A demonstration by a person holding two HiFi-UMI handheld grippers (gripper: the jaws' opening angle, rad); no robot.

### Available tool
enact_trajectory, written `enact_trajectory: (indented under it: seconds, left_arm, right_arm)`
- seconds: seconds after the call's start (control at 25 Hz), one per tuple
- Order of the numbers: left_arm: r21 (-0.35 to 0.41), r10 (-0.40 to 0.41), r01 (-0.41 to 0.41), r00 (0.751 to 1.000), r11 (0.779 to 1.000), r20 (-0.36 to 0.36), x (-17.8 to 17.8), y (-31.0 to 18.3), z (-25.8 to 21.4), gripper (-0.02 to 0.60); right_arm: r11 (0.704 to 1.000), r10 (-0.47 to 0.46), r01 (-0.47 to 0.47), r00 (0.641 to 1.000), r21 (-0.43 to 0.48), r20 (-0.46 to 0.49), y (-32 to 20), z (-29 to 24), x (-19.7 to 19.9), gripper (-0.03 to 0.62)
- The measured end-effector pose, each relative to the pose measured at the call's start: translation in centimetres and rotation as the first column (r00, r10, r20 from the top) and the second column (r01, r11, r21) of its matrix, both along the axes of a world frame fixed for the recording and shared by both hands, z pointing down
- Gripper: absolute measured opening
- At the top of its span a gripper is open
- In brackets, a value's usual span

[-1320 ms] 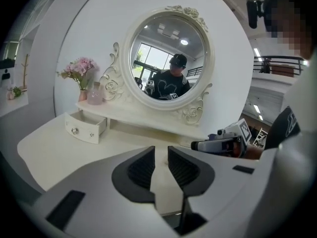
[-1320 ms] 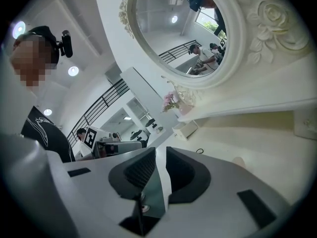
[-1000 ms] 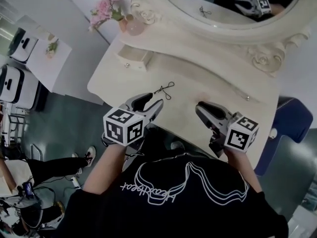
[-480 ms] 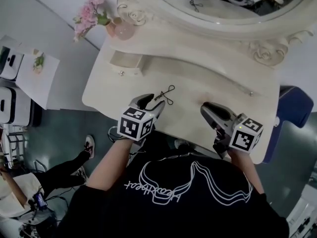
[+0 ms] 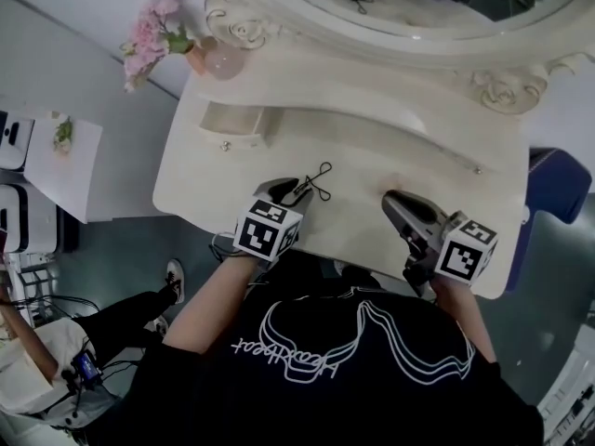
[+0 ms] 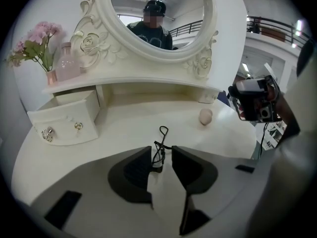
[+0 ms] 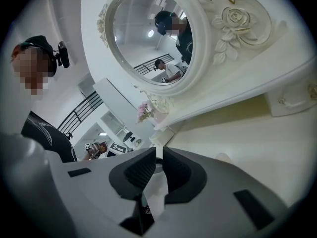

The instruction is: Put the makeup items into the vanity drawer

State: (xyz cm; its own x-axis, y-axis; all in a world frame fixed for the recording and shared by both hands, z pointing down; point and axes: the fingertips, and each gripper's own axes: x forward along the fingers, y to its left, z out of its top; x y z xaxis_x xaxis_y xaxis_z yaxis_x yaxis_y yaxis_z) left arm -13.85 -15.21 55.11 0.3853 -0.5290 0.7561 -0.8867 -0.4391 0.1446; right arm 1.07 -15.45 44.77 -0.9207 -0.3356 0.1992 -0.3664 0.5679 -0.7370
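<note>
Leaning over the white desk (image 5: 372, 156), the person held a two-jaw tool in each hand. The left gripper (image 6: 161, 152) pointed steeply down at the near edge of the desk. Its jaws had just been closing, and the black eyelash curler (image 5: 319, 175) lay flat on the desk with its handle end between them. From where I stood the pads did not yet press on it. The curler sat closer to one jaw, a sliver of desk showed beside the other, and its far loop stuck out past the jaw tips toward the mirror (image 6: 124, 14).

The right gripper (image 7: 159, 157) hung over the right part of the desk, pointing nearly level. Its jaws stood a narrow slit apart with nothing held between them.

A small pale pink egg-shaped item (image 6: 205, 116) rested on the desk farther back and to the right of the curler, well apart from it. The little drawer (image 5: 232, 126) stood pulled out at the back left, under the raised shelf. On that shelf, above the drawer, were pink flowers (image 5: 149, 40) and a rounded pink bottle (image 5: 221, 61) just beside them.
</note>
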Motion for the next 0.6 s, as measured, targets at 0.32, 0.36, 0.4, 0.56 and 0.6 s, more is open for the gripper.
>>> enact_trajectory:
  seconds: [0.32, 0.36, 0.4, 0.56, 0.6]
  left_arm:
    - [0.000, 0.057, -0.057, 0.997, 0.998, 0.043, -0.05, -0.01, 0.74, 0.056]
    - [0.003, 0.062, -0.063, 0.997, 0.998, 0.047, -0.05, -0.04, 0.70, 0.054]
    - [0.008, 0.069, -0.069, 0.996, 0.998, 0.052, -0.04, -0.07, 0.65, 0.051]
    - [0.033, 0.109, -0.112, 0.989, 0.993, 0.098, 0.00, -0.03, 0.45, 0.028]
    - [0.031, 0.117, -0.121, 0.988, 0.992, 0.102, 0.02, 0.02, 0.44, 0.028]
  right_arm:
    - [0.999, 0.024, -0.024, 1.000, -0.022, 0.003, -0.06, 0.14, -0.35, 0.040]
    - [0.999, 0.027, -0.027, 1.000, -0.024, 0.001, -0.06, 0.12, -0.34, 0.040]
    - [0.999, 0.029, -0.029, 1.000, -0.025, 0.000, -0.07, 0.10, -0.32, 0.038]
    - [0.999, 0.041, -0.040, 0.999, -0.033, 0.007, -0.11, -0.07, -0.29, 0.033]
    - [0.998, 0.043, -0.043, 0.999, -0.035, 0.007, -0.15, -0.12, -0.30, 0.032]
